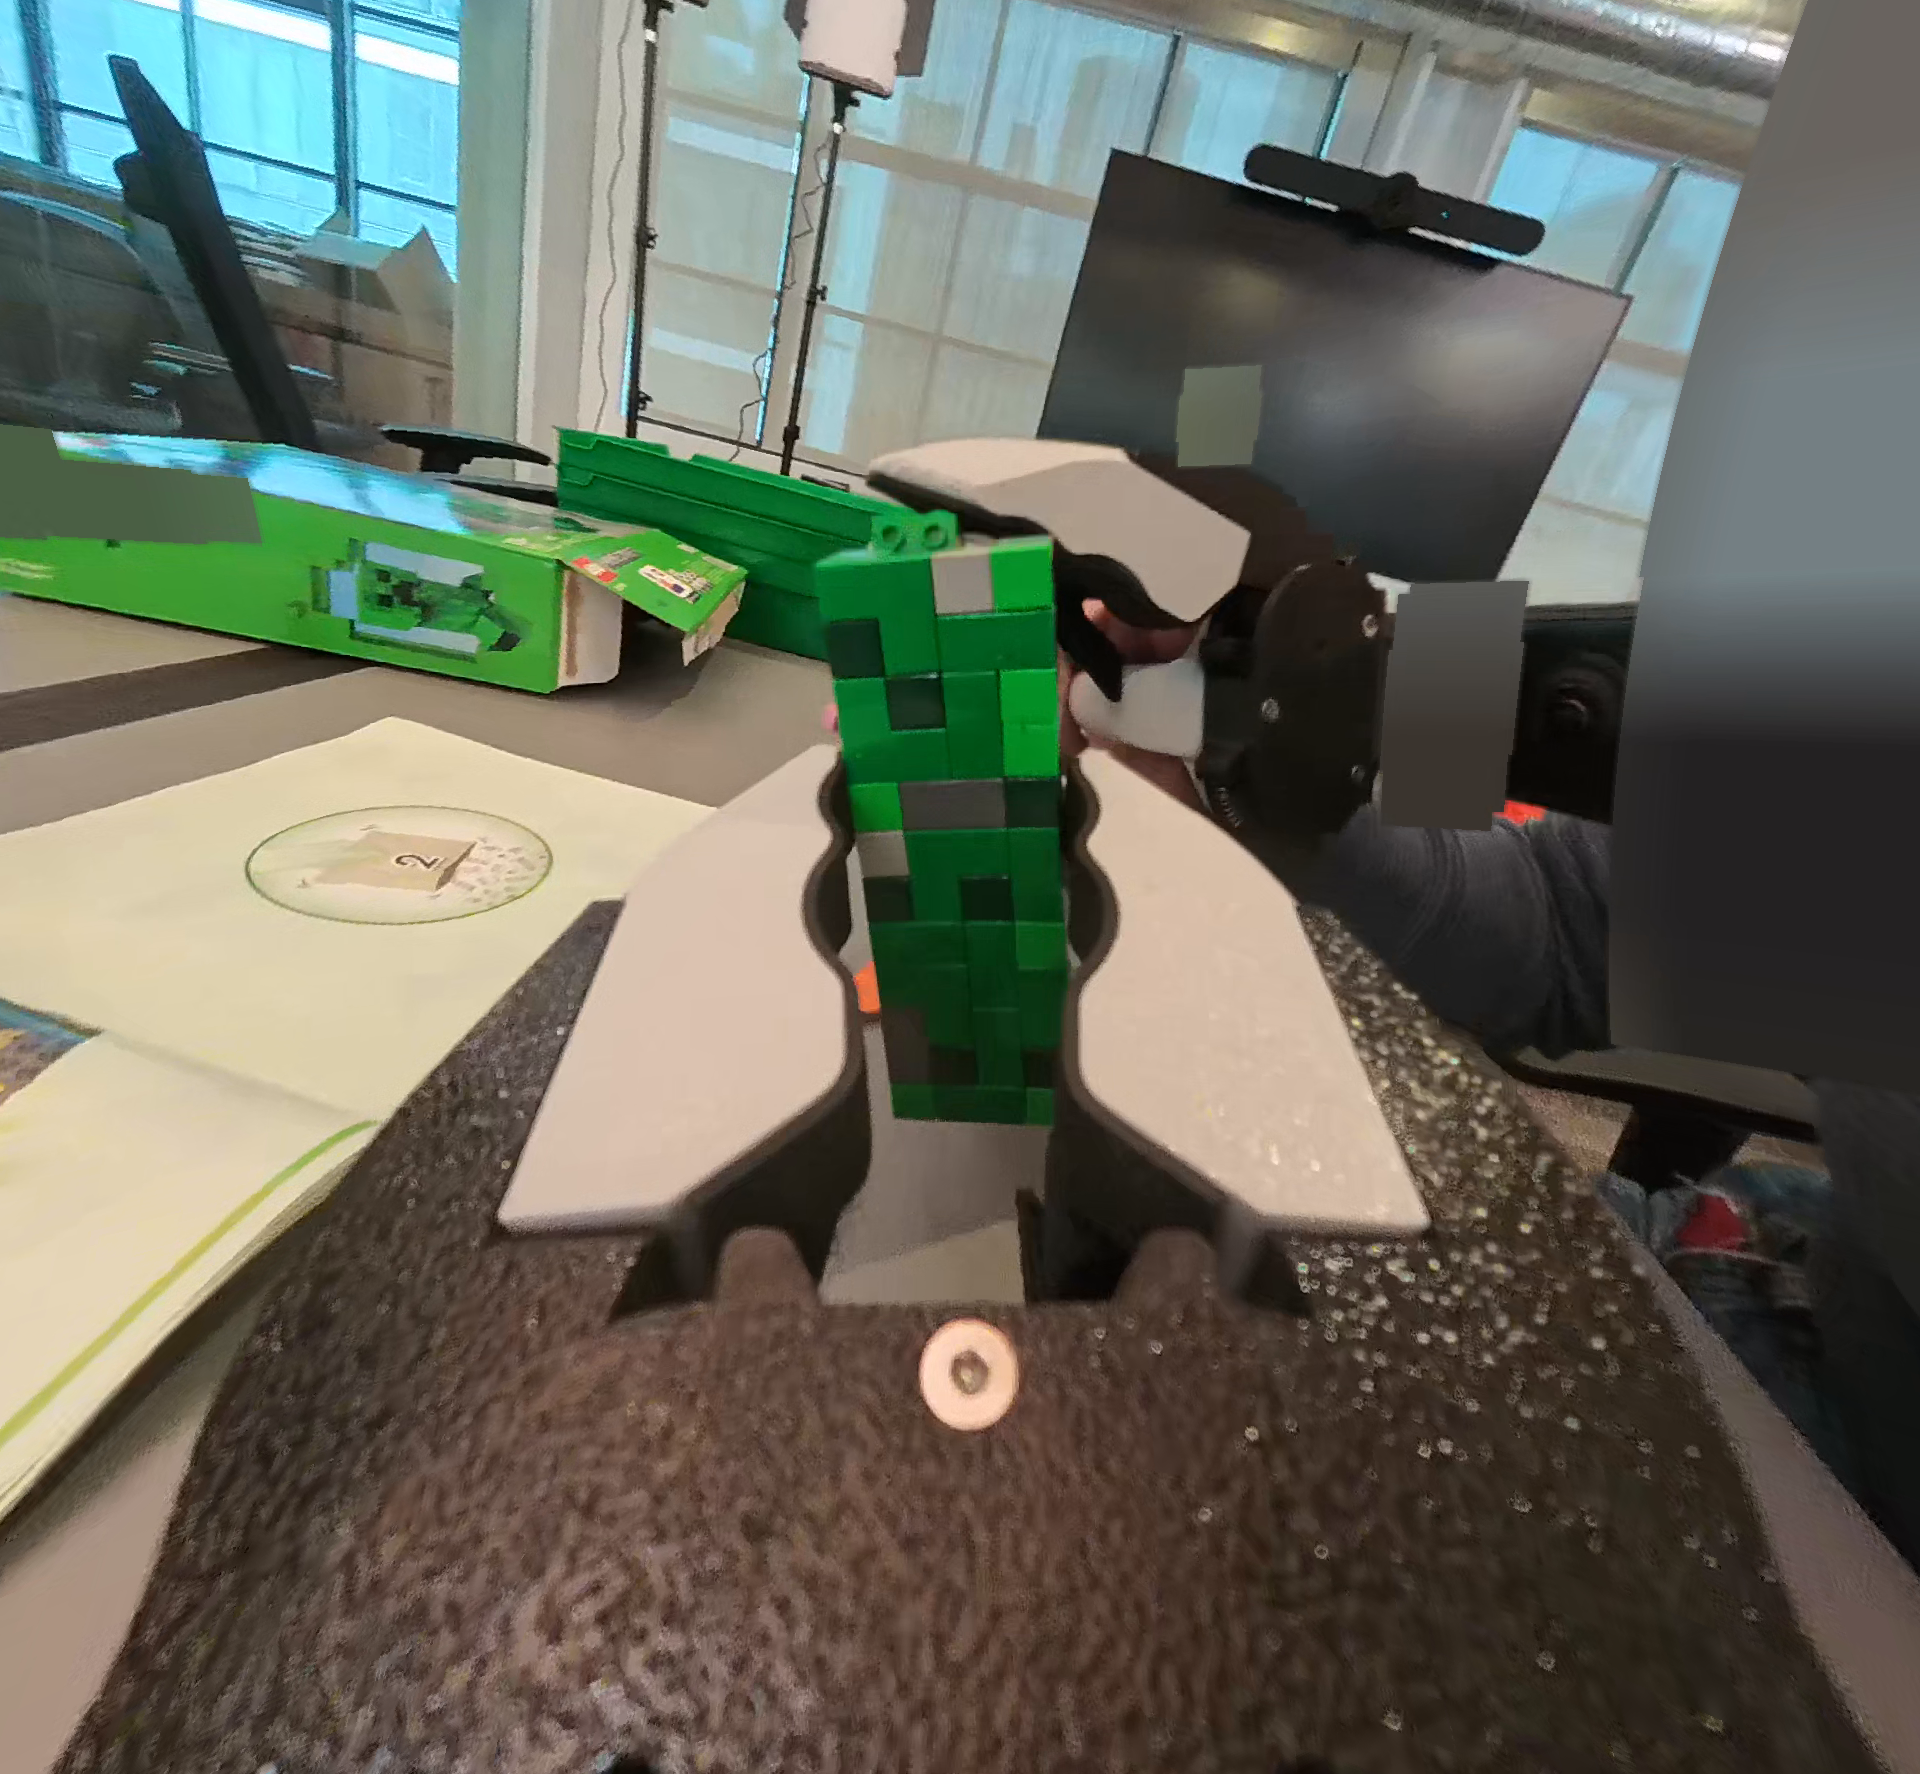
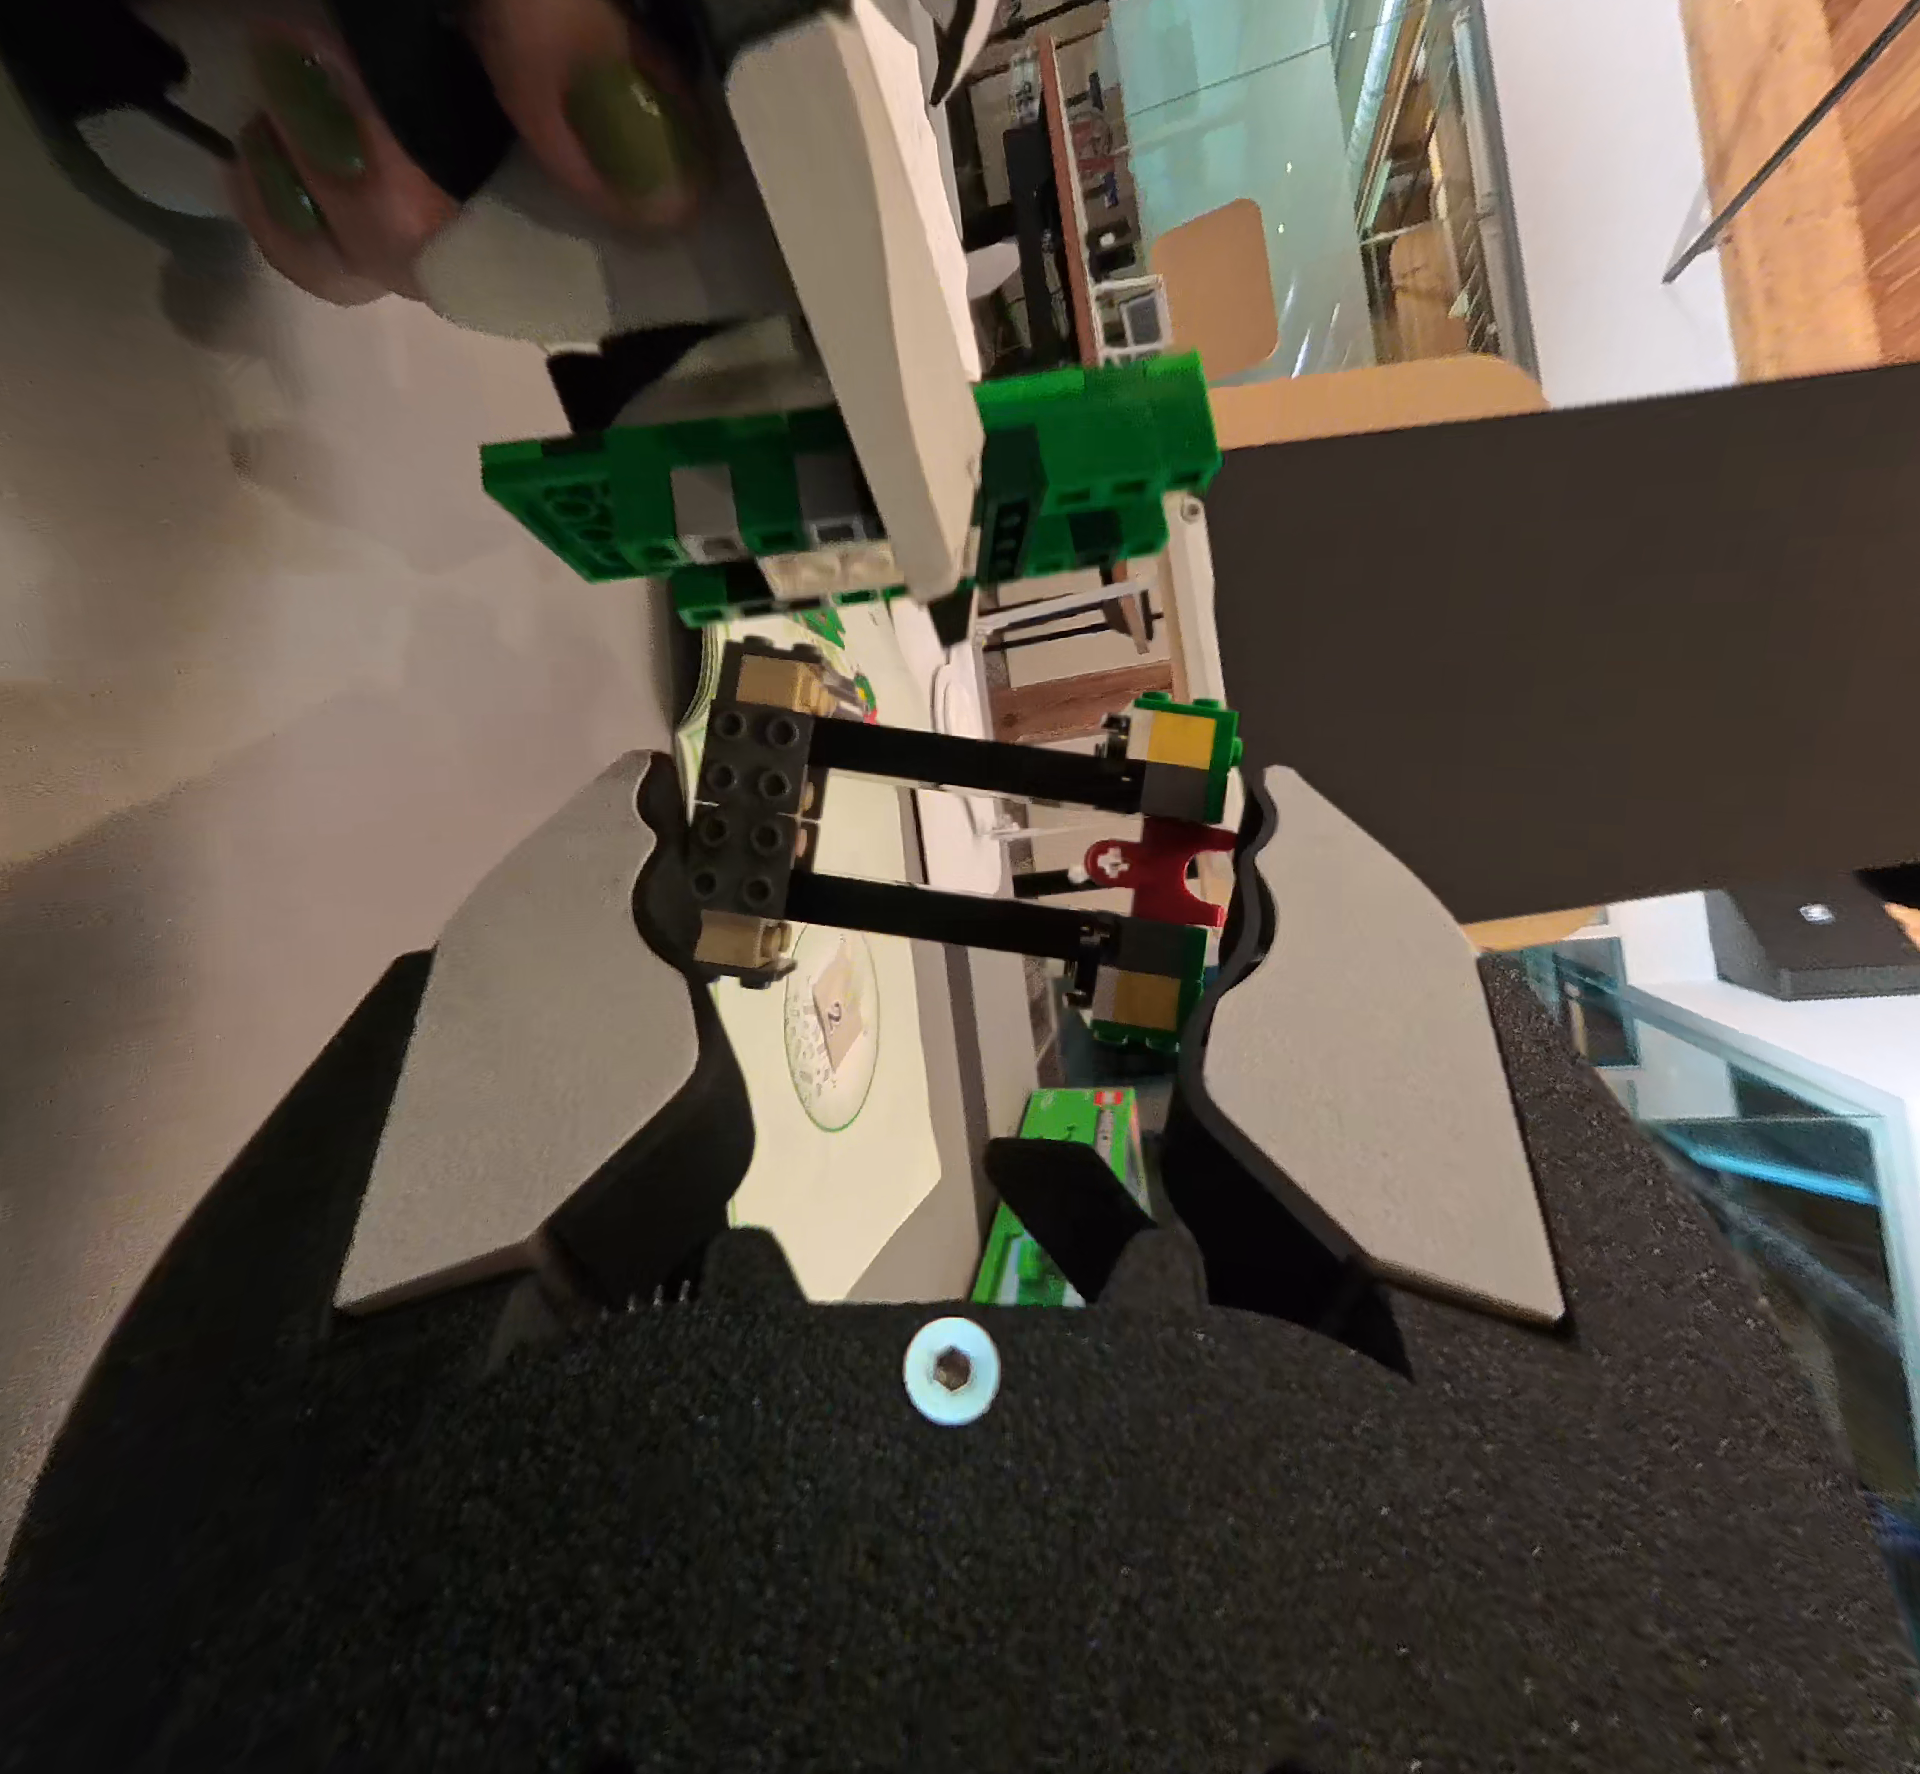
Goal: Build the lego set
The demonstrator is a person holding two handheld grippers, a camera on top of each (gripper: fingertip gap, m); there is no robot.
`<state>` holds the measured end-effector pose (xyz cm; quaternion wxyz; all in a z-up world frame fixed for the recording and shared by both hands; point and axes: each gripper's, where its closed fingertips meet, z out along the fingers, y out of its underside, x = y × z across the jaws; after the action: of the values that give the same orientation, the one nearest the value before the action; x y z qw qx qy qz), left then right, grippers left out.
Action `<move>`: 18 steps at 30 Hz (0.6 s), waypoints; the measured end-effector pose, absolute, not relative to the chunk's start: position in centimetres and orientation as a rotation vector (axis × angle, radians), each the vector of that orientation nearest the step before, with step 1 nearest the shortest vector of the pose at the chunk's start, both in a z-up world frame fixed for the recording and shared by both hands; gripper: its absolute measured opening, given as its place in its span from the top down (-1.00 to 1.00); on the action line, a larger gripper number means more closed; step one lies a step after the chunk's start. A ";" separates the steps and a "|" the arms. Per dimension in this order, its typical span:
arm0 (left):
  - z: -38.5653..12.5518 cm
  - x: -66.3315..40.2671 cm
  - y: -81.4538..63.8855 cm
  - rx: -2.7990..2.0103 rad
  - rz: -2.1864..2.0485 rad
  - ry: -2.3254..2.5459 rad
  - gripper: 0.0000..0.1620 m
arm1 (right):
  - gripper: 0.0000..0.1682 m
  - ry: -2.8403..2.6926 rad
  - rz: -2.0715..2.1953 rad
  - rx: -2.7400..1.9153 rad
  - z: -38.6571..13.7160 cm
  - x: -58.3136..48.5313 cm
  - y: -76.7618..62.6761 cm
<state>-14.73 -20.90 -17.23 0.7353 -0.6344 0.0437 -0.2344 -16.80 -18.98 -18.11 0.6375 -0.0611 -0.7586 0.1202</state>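
My left gripper [image 1: 951, 789] is shut on a tall green pixel-pattern lego tower [image 1: 956, 820], held upright above the table. The tower also shows in the right wrist view [image 2: 1091, 436], clamped by the left gripper's grey finger [image 2: 883, 322]. My right gripper [image 2: 956, 789] is shut on a lego frame: a dark grey studded brick [image 2: 748, 820], two black bars [image 2: 956, 768] and green, yellow and grey end blocks [image 2: 1174, 768], with a red piece [image 2: 1153, 872] between them. From the left wrist view, the right gripper's finger [image 1: 1049, 498] sits just behind the tower's top.
An open instruction booklet [image 1: 260, 893] lies on the grey table [image 1: 104, 664] at the left. A green set box [image 1: 312, 571] and a green tray [image 1: 707, 509] lie behind it. A dark monitor [image 1: 1330, 394] and light stands [image 1: 644, 166] stand at the back. Only a small space, under 4 cm, lies between the two pairs of fingers.
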 end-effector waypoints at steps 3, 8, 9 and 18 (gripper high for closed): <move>-17.5 -14.2 -20.8 -1.412 -0.512 0.127 0.53 | -0.18 -1.711 0.227 -0.082 -17.9 -16.6 -19.9; -17.4 -14.2 -21.0 -1.402 -0.505 0.132 0.53 | -0.18 -1.699 0.169 -0.027 -17.9 -16.4 -20.4; -17.3 -14.2 -21.0 -1.401 -0.504 0.129 0.54 | -0.18 -1.698 0.171 -0.030 -17.8 -16.4 -20.3; -17.1 -12.4 -21.8 -1.373 -0.582 0.272 0.54 | -0.18 -1.716 0.178 -0.006 -17.7 -15.7 -20.6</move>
<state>-12.36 -21.76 -17.14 0.7264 -0.6225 0.1231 -0.2640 -15.73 -20.56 -17.70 0.6504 -0.0024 -0.7555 0.0786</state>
